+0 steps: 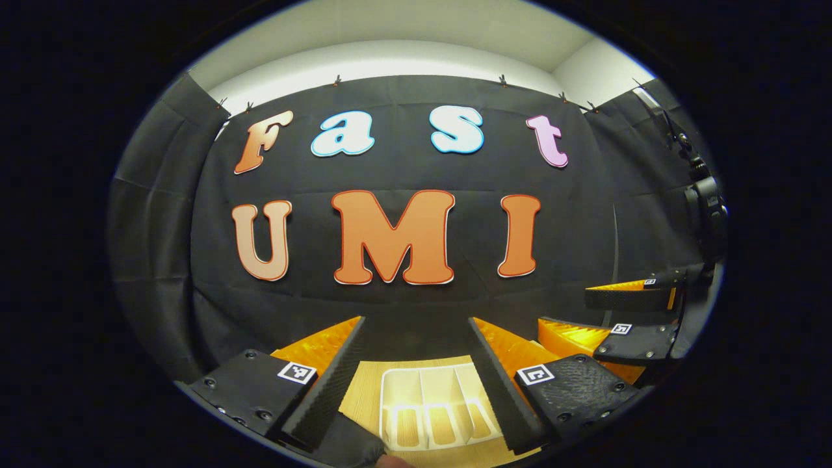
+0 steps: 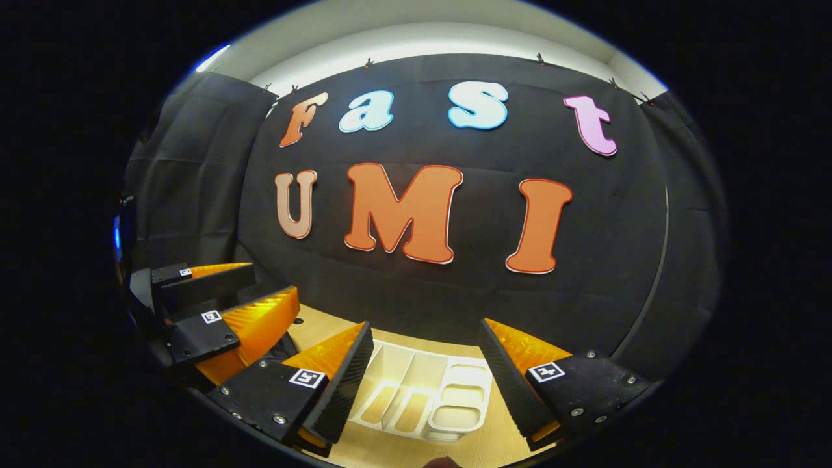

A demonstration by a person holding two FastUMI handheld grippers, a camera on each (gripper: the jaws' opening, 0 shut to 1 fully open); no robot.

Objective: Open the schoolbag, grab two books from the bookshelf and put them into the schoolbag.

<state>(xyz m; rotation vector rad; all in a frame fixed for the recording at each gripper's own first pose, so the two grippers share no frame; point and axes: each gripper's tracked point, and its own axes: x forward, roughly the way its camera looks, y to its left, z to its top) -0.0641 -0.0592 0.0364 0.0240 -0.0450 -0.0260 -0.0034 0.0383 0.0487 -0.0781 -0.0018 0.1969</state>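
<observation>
— How does the left gripper [image 1: 416, 322] stand?

— Its two fingers are spread wide apart and grip nothing. Between them, lower down, a white divided tray [image 1: 426, 396] lies on a pale wooden table [image 1: 364, 390].

— And the right gripper [image 2: 426, 324]?

— The same: fingers parted, nothing between the pads. In the right gripper view the tray lies below the gap, nearer the left-hand finger.

— Where are the schoolbag and the books, relative to either claw?

— I cannot tell; what lies ahead of both is the tray, with the black cloth wall behind.

— How do the grippers sit to each other?

— Side by side, apart. In the left gripper view the right one shows at the right edge, its fingers also spread; in the right gripper view the left one shows at the left edge.

— Any labels?

— Small square black-and-white markers [image 1: 297, 372], one on each finger: coded patterns, not words. I count four in the left gripper view.

— Counts?

— Two grippers, two fingers each, one tray. It has several compartments, long ones and shorter rounded ones; the exact number I cannot settle.
</observation>
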